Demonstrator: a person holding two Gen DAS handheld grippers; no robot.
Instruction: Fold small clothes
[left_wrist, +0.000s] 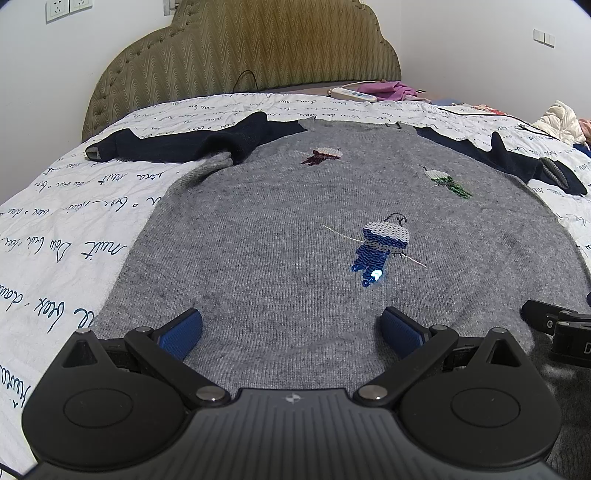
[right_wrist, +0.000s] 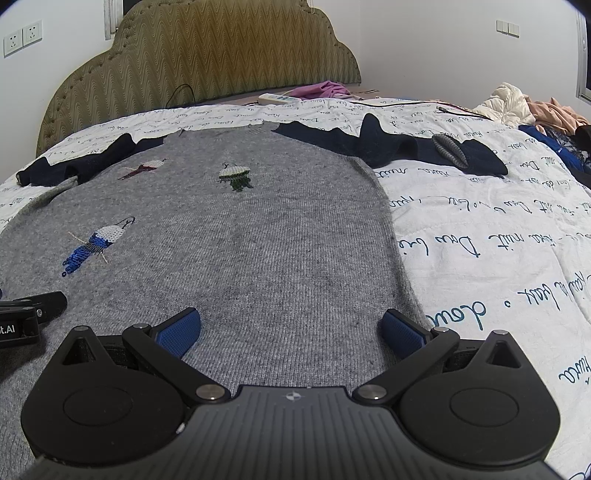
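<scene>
The grey sweater (left_wrist: 280, 229) lies flat on the bed (left_wrist: 74, 206), its neck towards the headboard (left_wrist: 240, 48) and its hem near the claws, so its long axis runs from the foot side to the head. The dark sleeves spread to both side edges. The left claw (left_wrist: 291, 328) stands wide open over the hem. The right claw (right_wrist: 291, 328) is also wide open, empty. Only the right view shows the clothes pile (right_wrist: 524, 107) at the far right corner.
</scene>
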